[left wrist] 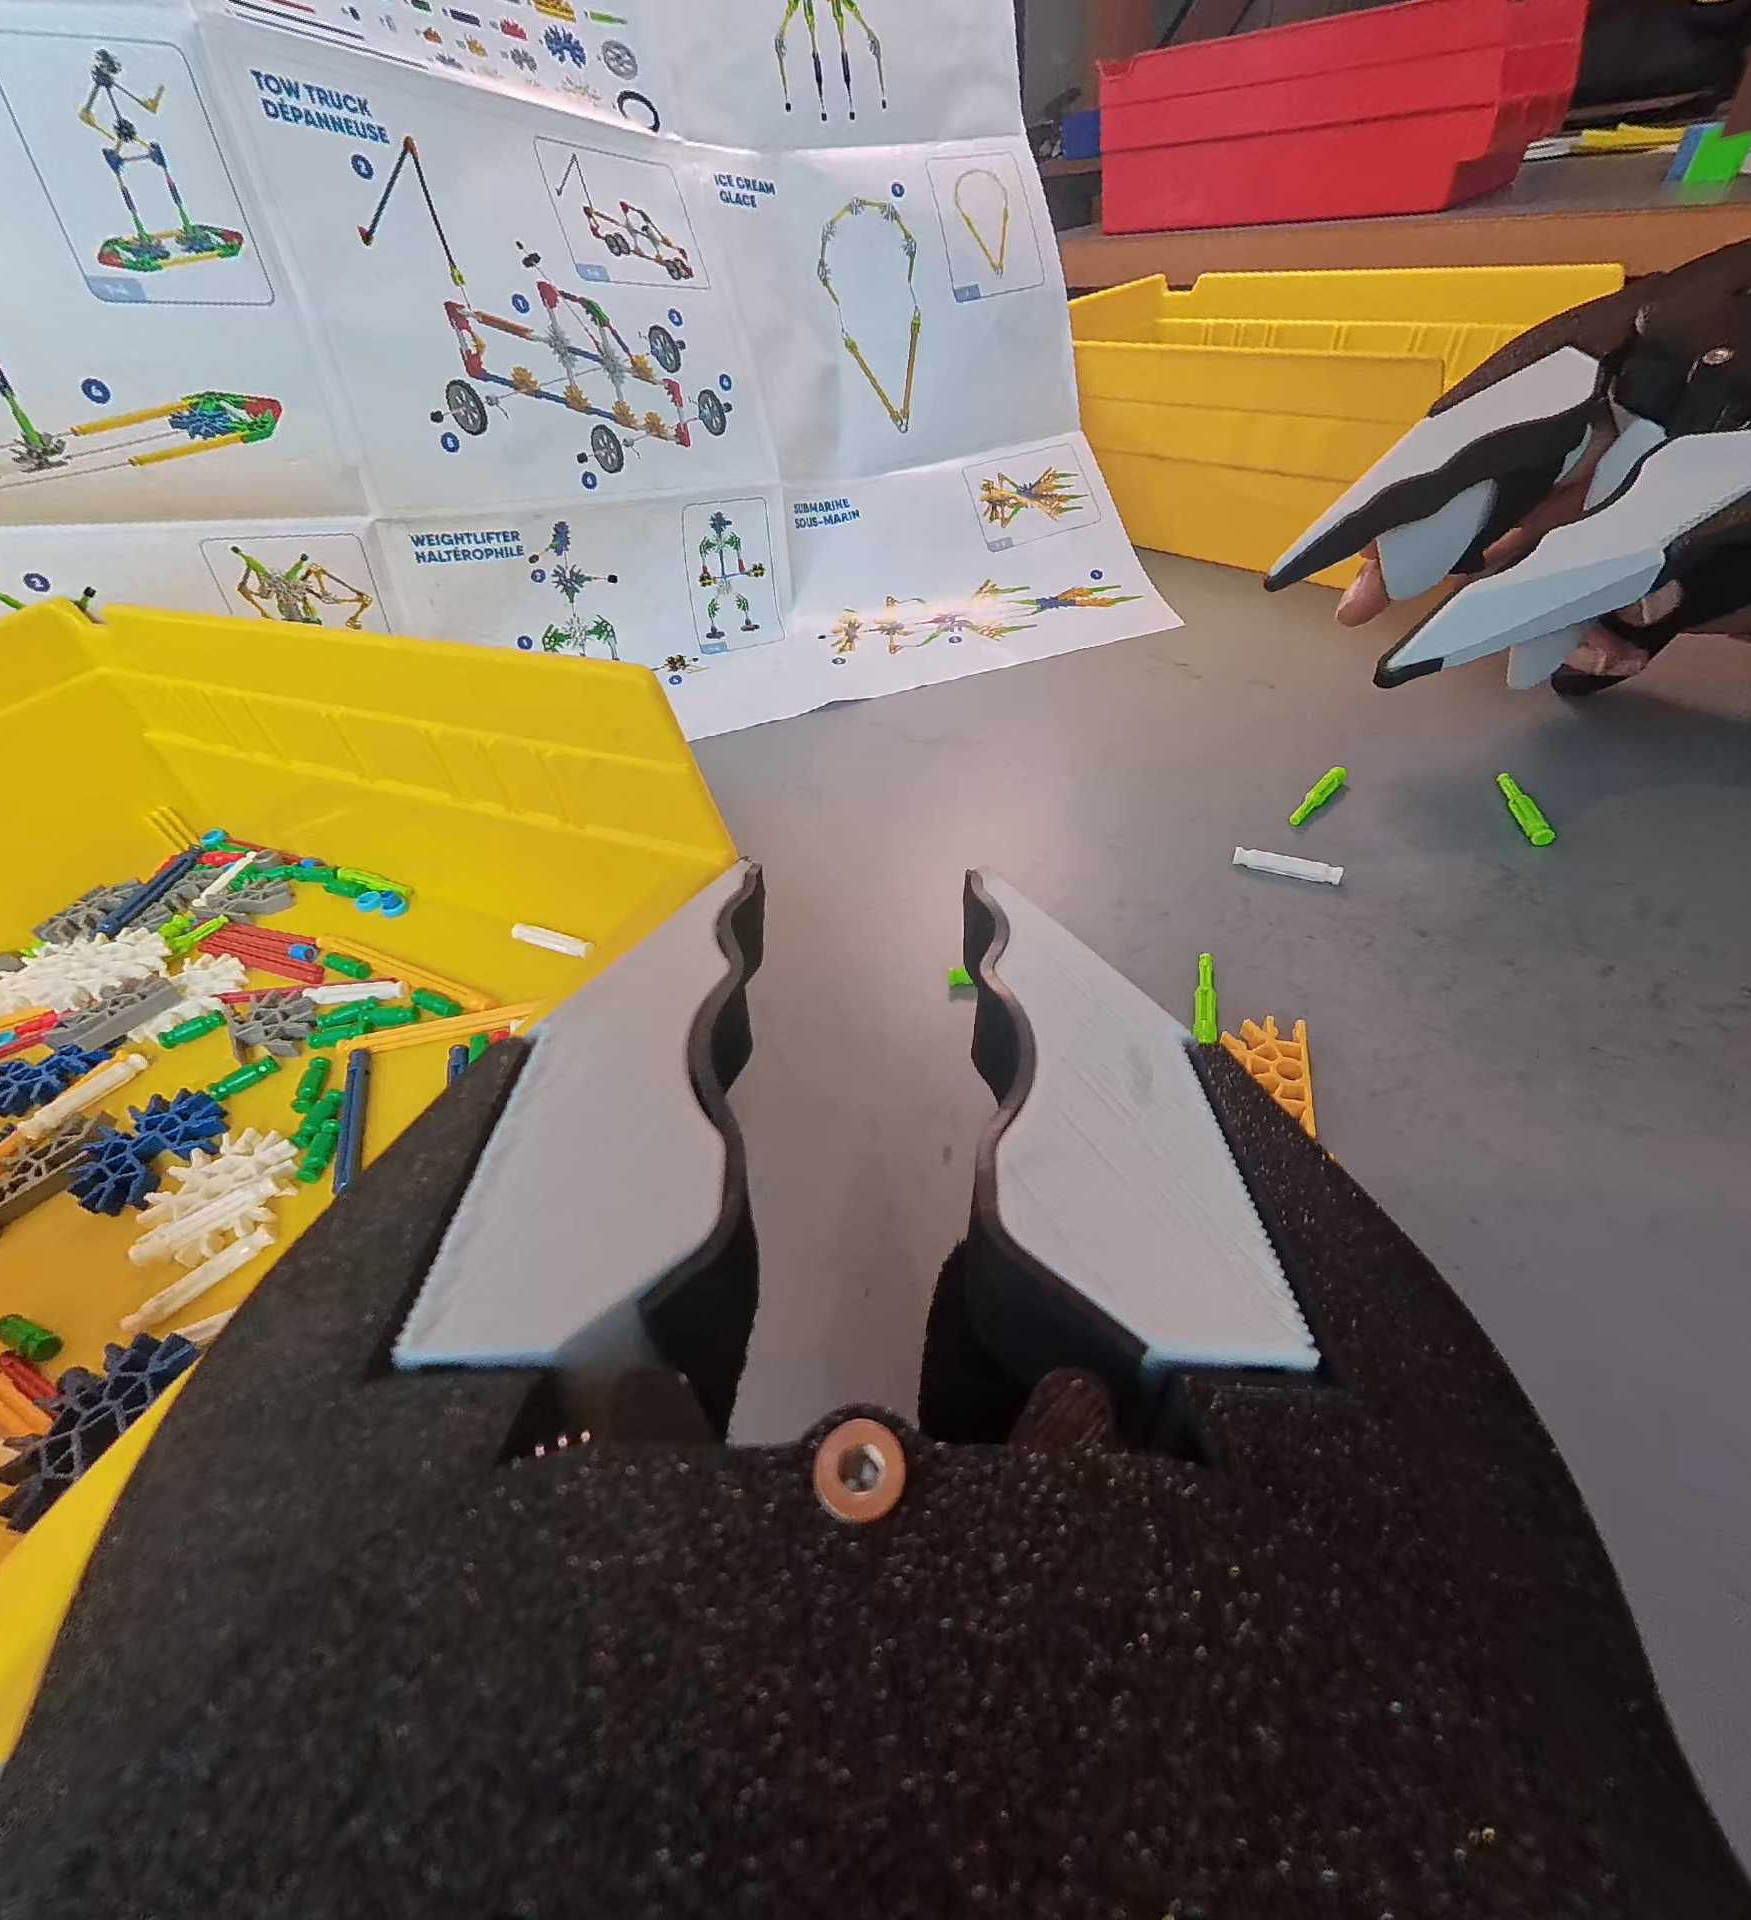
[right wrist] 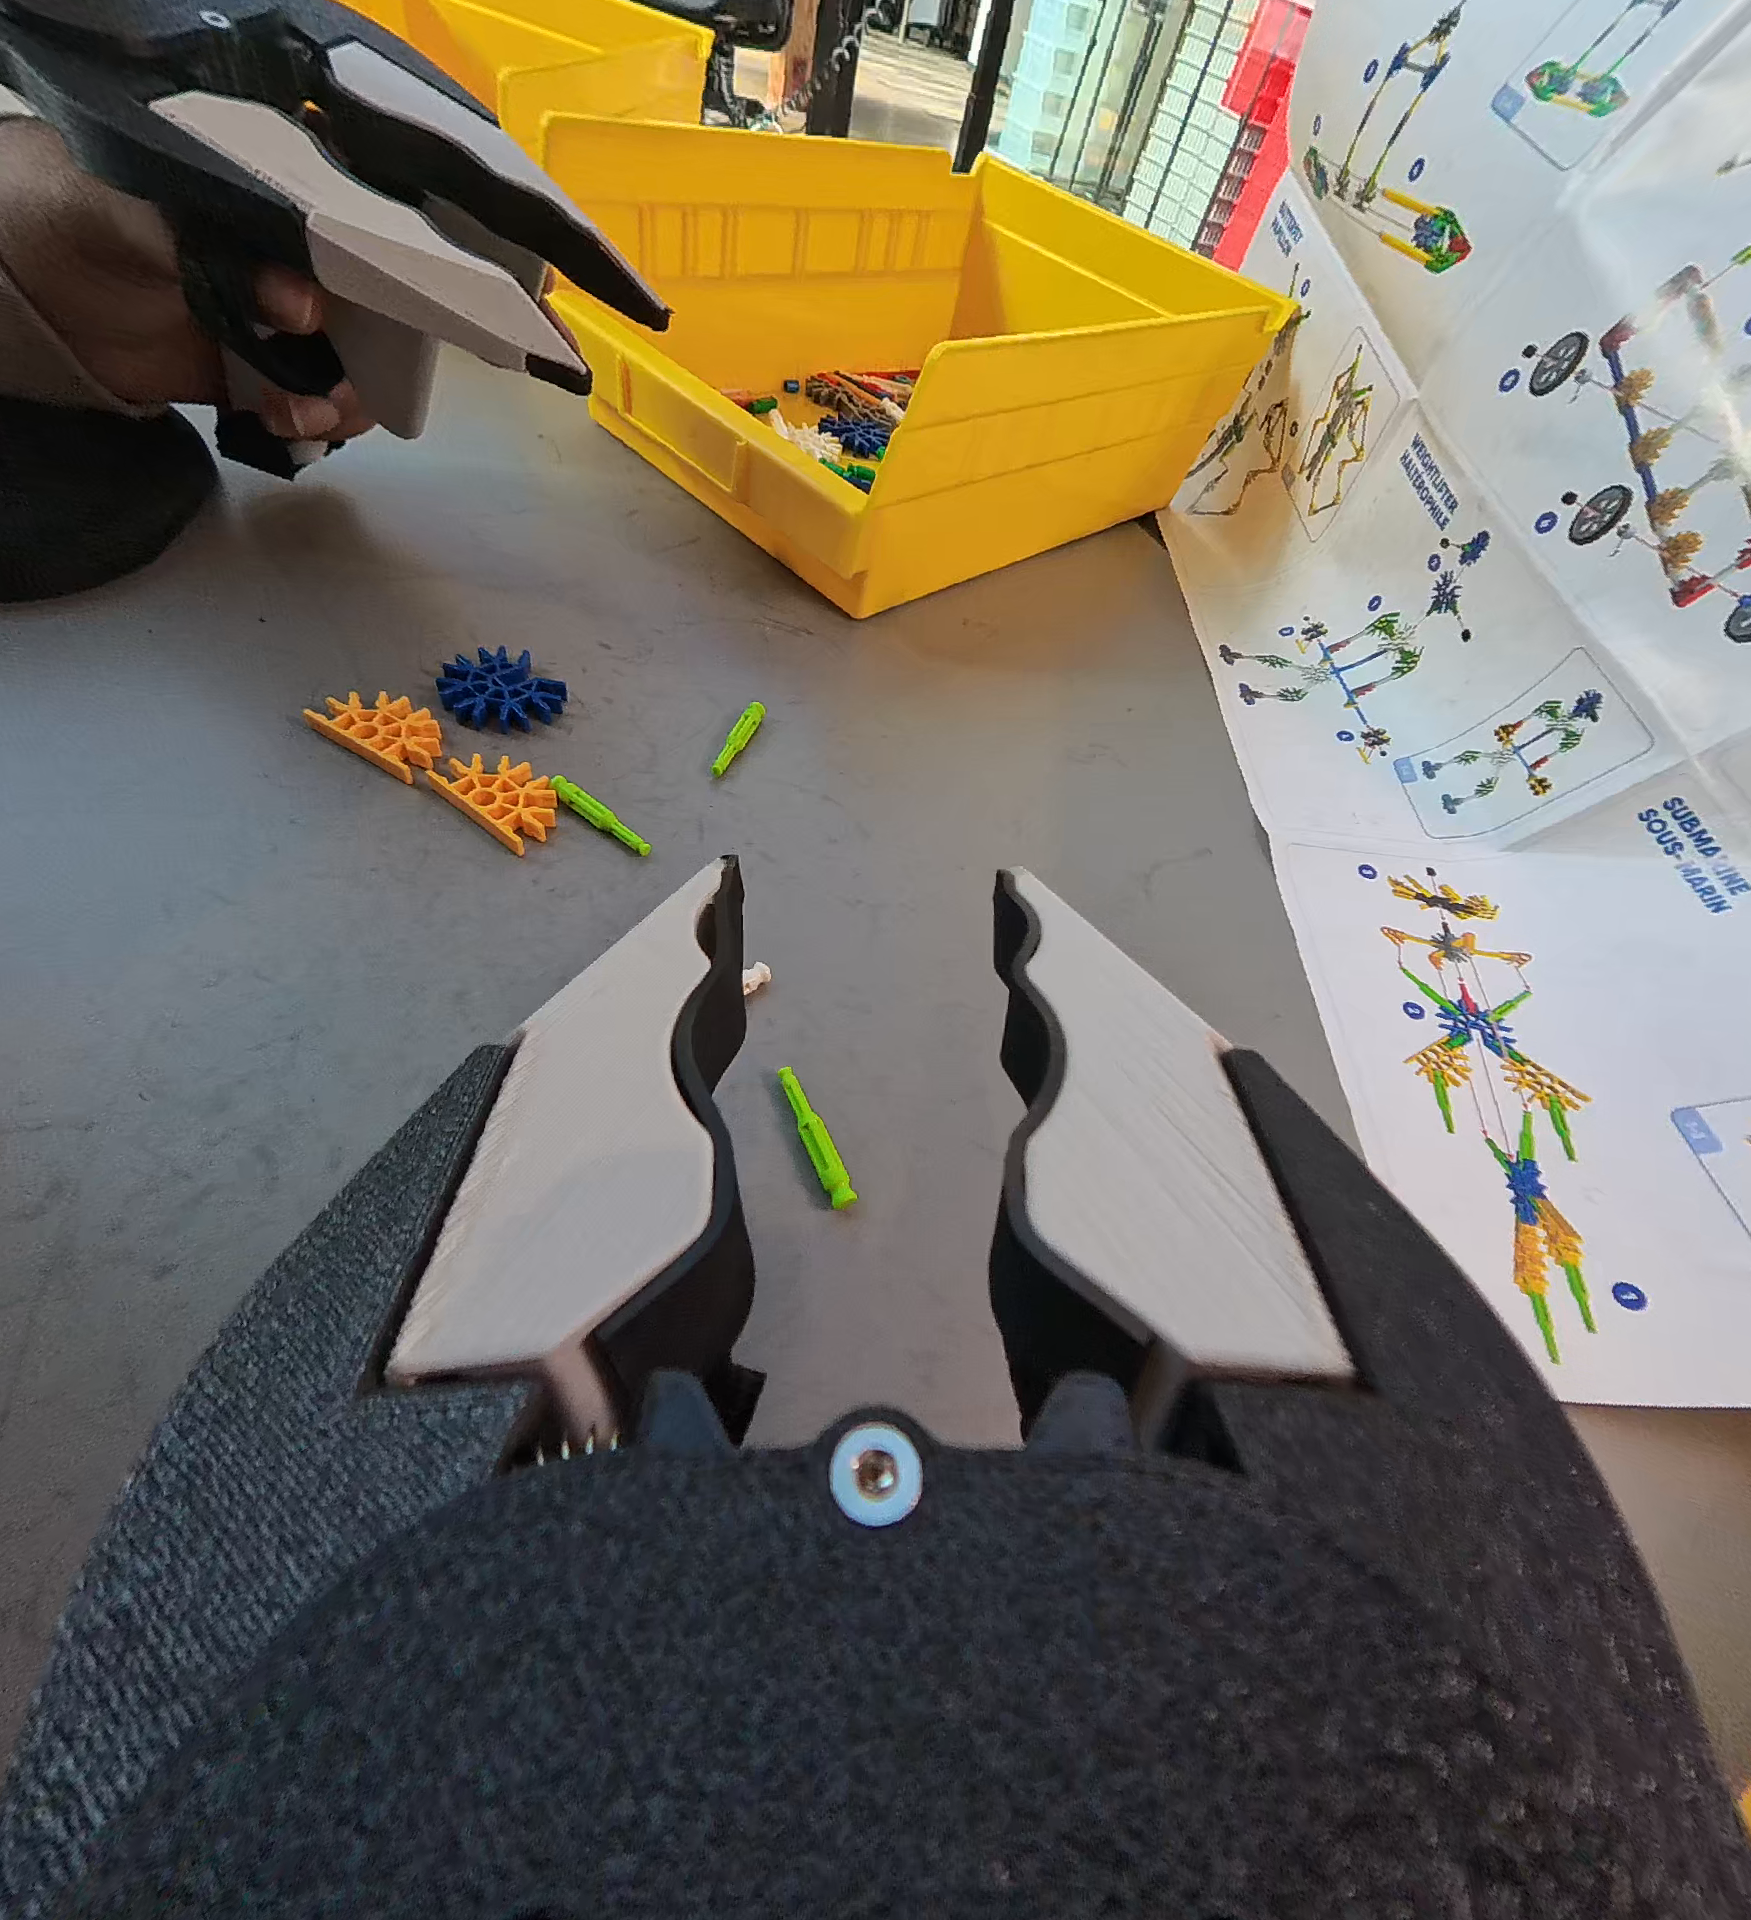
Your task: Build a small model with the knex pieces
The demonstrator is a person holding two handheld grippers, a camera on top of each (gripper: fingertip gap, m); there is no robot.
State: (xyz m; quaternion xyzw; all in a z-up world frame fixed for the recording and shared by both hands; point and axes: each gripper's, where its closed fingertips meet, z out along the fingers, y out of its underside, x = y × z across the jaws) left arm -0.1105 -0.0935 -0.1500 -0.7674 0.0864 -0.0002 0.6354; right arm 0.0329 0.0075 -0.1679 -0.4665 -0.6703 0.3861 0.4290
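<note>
My left gripper point(left wrist: 860, 883) is open and empty above the grey table, beside a yellow bin point(left wrist: 414, 748) that holds several coloured building rods and connectors. An orange connector point(left wrist: 1276, 1070) and a green rod point(left wrist: 1203, 997) lie just right of its right finger. My right gripper point(right wrist: 866, 873) is open and empty, low over the table, with a green rod point(right wrist: 817, 1138) lying between its fingers and a white rod end point(right wrist: 757, 977) beside its left finger. Two orange connectors point(right wrist: 377, 732), a blue connector point(right wrist: 500, 688) and two more green rods point(right wrist: 601, 816) lie ahead to the left.
A folded instruction sheet point(left wrist: 559, 343) leans up behind the bin and lies on the table at the right in the right wrist view point(right wrist: 1577, 1039). A second yellow bin point(left wrist: 1266, 416) and a red bin point(left wrist: 1318, 135) stand behind. Loose green rods point(left wrist: 1318, 795) and a white rod point(left wrist: 1286, 864) lie on the table. Some 20 cm of space lies between my two pairs of fingers.
</note>
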